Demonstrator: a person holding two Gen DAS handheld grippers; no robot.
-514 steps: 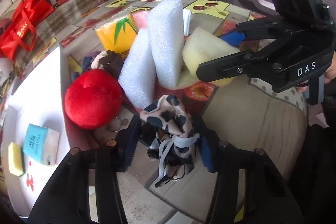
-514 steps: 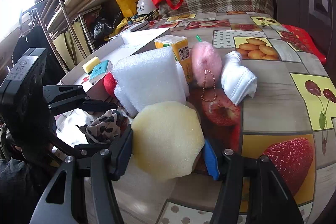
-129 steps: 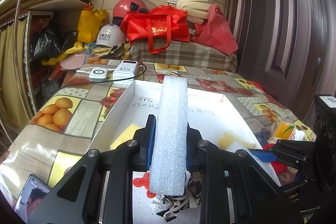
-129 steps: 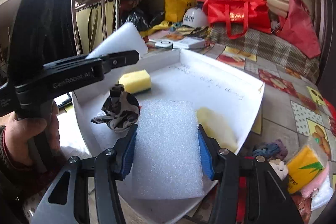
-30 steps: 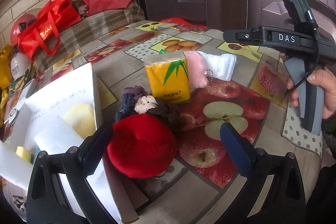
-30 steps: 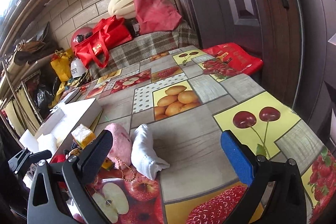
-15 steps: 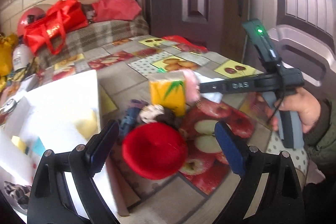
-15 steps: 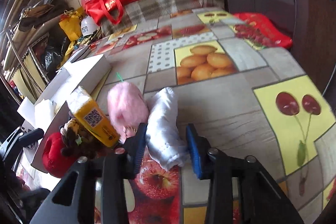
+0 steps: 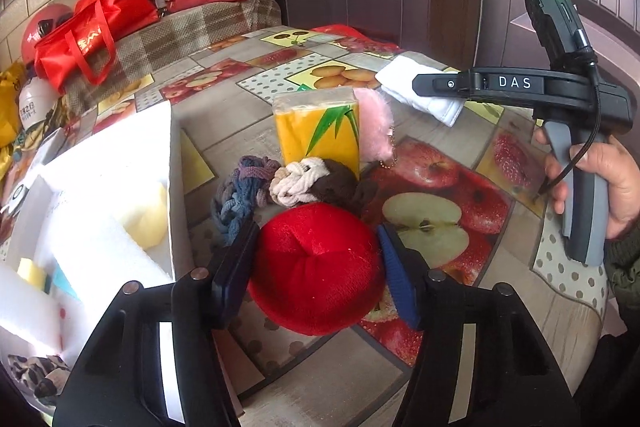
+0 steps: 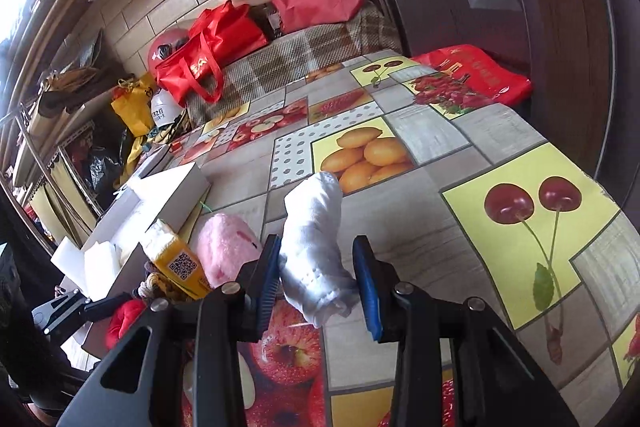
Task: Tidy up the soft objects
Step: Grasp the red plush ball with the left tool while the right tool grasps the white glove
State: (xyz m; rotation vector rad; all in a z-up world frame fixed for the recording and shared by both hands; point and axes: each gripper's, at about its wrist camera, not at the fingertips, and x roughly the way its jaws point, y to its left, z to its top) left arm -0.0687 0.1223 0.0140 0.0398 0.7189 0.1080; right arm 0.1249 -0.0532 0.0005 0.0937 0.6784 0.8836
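L tongs are bracketing the round red plush ball: both pads are sitting right at its flanks, seemingly touching w/ no visible squash, so I'm reading them as closing on it, not yet clamped hard. The ball is resting on the fruit-print oilcloth table, just right of the white open cardboard box. Ahead of the L tips: a blue-purple knitted scrunchie, a cream-and-brown braided scrunchie, then the yellow tissue pack w/ green leaf print and a pink fluffy pom-pom on a bead chain to its right.

R tongs are straddling the white folded sock; the left pad is touching it, the right pad is showing a small gap, so they're partly apart & not gripping yet. The sock is lying flat between the tips, w/ the pom-pom just left of them.

Step in hand, as I judge it: dual pick, ball for L, sock for R. Next move is calling for squeezing both till the fabric gives, lifting clear of the scrunchies and the tissue pack, then swinging left to the box, where white foam blocks and a pale yellow sponge are already lying
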